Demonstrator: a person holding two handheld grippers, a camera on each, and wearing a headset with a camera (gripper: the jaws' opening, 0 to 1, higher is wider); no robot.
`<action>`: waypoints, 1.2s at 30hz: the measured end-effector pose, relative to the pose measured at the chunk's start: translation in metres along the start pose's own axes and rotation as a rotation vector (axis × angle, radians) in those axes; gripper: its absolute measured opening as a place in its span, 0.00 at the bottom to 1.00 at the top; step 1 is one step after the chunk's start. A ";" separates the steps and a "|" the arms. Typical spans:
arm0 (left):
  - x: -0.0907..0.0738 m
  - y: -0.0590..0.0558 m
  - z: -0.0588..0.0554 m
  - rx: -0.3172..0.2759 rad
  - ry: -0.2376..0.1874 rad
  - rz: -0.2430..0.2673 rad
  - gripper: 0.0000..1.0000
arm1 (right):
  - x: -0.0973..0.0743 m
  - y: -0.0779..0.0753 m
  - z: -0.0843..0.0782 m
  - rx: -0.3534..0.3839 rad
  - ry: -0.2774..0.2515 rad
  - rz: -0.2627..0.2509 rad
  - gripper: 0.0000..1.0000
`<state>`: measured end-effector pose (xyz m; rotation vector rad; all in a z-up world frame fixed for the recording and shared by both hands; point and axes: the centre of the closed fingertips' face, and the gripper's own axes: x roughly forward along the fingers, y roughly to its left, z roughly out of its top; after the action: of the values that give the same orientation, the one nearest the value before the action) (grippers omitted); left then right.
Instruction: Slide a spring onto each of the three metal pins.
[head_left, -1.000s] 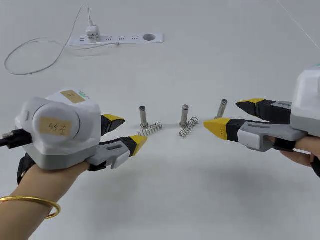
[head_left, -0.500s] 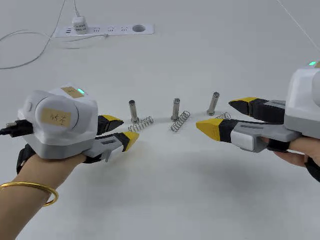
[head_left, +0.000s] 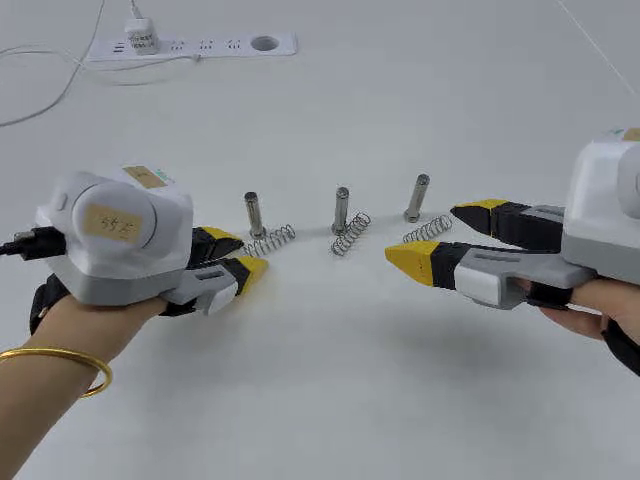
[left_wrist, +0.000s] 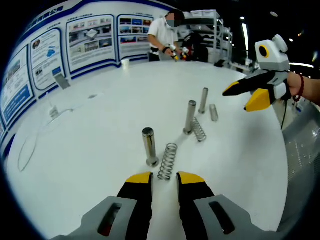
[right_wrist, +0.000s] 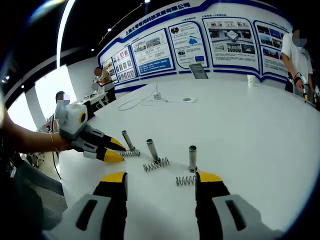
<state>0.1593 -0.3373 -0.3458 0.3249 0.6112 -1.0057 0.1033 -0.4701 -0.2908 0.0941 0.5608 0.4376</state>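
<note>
Metal pins, three, stand upright in a row on the white tabletop (head_left: 320, 400). Take the middle pin (head_left: 341, 210) as anchor: the left-hand pin (head_left: 252, 213) is on its left in the head view and the right-hand pin (head_left: 418, 197) on its right, slightly farther back. Nothing is threaded yet, and all three springs lie flat on the table. The middle spring (head_left: 351, 233) lies slantwise just beside the middle pin's base, on the near right side. The left spring (head_left: 270, 240) lies by the left-hand pin's foot, between that pin and the middle pin. The right spring (head_left: 427, 230) lies just in front of the right-hand pin. Your left gripper (left_wrist: 164, 177) is low, to the left of the middle pin. Its jaws are parted by a narrow gap and hold nothing, with the near end of the left spring just ahead of the yellow tips. Your right gripper (right_wrist: 161, 177) is on the other side of the middle pin. Its jaws are spread wide and empty, with the right spring just ahead of the gap between the tips. A white power strip (head_left: 190, 46) with a plugged-in charger (head_left: 140, 30) lies well behind the middle pin, toward the left.
</note>
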 end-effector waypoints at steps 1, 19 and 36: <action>0.000 0.000 0.000 -0.008 -0.001 -0.003 0.20 | 0.000 0.000 0.000 -0.001 0.001 -0.001 0.56; 0.001 -0.002 0.001 0.036 -0.030 -0.009 0.10 | -0.004 0.000 -0.001 0.012 0.004 -0.007 0.56; -0.029 -0.022 0.020 -0.020 -0.132 0.010 0.10 | -0.004 0.023 0.023 0.041 -0.069 0.039 0.53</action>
<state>0.1360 -0.3389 -0.3122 0.2417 0.4994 -1.0023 0.1040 -0.4503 -0.2652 0.1588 0.5003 0.4598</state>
